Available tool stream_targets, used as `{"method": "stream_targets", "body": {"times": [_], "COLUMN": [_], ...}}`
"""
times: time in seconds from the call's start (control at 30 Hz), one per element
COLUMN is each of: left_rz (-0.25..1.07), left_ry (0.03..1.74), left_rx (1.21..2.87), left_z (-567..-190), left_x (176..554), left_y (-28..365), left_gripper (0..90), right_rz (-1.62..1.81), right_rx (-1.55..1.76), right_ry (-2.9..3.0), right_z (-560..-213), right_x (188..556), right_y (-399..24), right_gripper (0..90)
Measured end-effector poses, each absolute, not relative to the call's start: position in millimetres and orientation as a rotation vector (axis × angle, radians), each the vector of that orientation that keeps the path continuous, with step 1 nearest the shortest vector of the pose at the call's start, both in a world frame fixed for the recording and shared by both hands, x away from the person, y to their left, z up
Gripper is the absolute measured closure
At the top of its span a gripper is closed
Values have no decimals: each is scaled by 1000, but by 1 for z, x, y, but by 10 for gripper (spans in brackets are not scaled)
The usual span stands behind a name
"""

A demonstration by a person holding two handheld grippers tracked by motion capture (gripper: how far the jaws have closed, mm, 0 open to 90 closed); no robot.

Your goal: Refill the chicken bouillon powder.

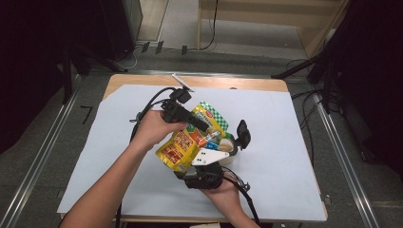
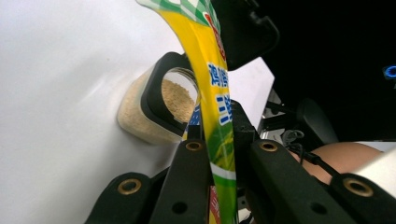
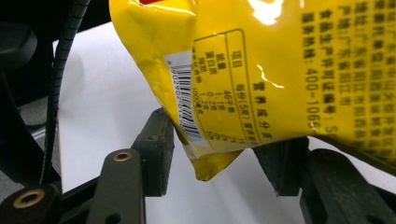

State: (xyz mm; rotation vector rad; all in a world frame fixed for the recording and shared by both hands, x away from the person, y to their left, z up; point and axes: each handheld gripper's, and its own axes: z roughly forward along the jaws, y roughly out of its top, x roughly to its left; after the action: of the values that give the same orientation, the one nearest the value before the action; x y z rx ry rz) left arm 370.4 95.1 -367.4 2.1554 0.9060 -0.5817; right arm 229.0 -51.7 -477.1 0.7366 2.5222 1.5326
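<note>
Yellow foil seasoning pouch with green-checked top (image 1: 192,137) is off the surface, held over a small clear jar of pale granules (image 2: 154,109) whose lid is off and whose mouth is open. Work in hand appears to be emptying the pouch into the jar.

Left gripper (image 1: 202,124): fingers (image 2: 189,170) pinched tight on the pouch's edge, the film clamped flat between them in the left gripper view. Pouch hangs edge-on in front of the jar mouth.

Right gripper (image 3: 222,161): fingers (image 3: 156,149) stand part-open, one either side of the pouch's lower corner by the barcode; a gap shows at each pad, so no grip there. The pouch corner sits between them, not pressed.

Progress, judged: jar already holds granules to well up its wall; pouch is lifted and positioned, but I cannot tell whether its top is opened or whether anything is pouring. Left to do: tilt or squeeze the contents out, then set the pouch down.

Surroundings: pale blue-white sheet (image 1: 285,142) covers the wooden surface (image 1: 256,83); black cables (image 1: 152,102) trail from both grippers. A black device stands upright (image 1: 244,134) just beside the jar, near the pouch's path; cables cross near the hands and could snag.
</note>
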Motion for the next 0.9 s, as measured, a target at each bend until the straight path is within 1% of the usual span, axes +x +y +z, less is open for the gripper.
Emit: {"method": "stream_targets", "body": {"times": [0.33,0.47,0.77,0.9], "left_rz": [-593,-586,-613,-601], "left_ry": [845,856,870,845], "left_rx": [2088,2102,2061,2074], "left_z": [-365,-365,-370,-370], "left_x": [357,356,354,352], "left_y": [114,118,130,135], "left_gripper": [894,893,900,900], "right_rz": [1508,1505,1464,1446], "right_rx": [712,707,708,711], "right_ry": [2526,2528,2551,2574], "right_z": [-483,-485,-490,-492], "right_x": [228,227,227,228], "right_y": [-51,-50,-46,-45], "right_gripper": [472,456,438,422]}}
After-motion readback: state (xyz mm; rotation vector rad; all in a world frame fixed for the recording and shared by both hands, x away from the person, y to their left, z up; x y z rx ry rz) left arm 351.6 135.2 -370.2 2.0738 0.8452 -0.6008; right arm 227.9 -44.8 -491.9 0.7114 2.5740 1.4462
